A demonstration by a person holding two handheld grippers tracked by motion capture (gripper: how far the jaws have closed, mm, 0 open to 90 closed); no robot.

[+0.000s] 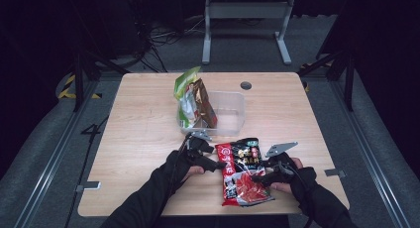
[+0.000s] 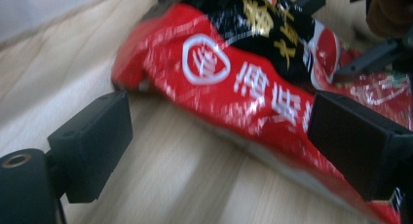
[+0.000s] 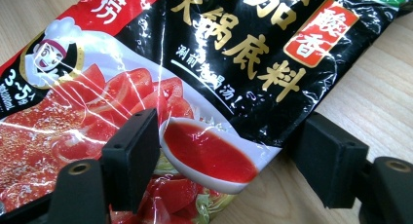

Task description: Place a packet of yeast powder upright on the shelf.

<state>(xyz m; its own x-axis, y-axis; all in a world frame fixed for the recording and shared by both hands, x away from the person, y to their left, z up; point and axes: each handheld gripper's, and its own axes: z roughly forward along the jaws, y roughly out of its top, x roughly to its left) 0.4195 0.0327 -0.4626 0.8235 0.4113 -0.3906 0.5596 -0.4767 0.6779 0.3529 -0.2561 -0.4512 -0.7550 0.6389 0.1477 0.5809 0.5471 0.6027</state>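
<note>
The fingers [image 3: 131, 160] of the right gripper [image 1: 261, 177] stand spread over the near right edge of a red and black soup-base packet [image 1: 244, 171], one pad over the printed tomato picture and the other off the packet's edge above bare wood, with no pad seen pressing on the film. The left gripper [image 1: 219, 164] comes in from the opposite side with its jaws likewise released; in the left gripper view one pad sits on the wood just beside the packet's red end while the other overlaps the red printing, and whether that pad touches the film cannot be told through the blur. The packet lies flat on the wooden table [image 1: 138, 134], close to the near edge and right of centre, between the two gloved hands, its long side running away from the person. In the right gripper view its face shows gold lettering on black, a cartoon cook's emblem and a white spoon of red sauce over sliced tomatoes. Farther back, near the middle of the table, a clear plastic tub [image 1: 228, 111] holds a green snack bag [image 1: 185, 86] and a brown foil bag [image 1: 203, 104], both standing upright against its left wall. Black sleeves reach in from the bottom of the high view.
</note>
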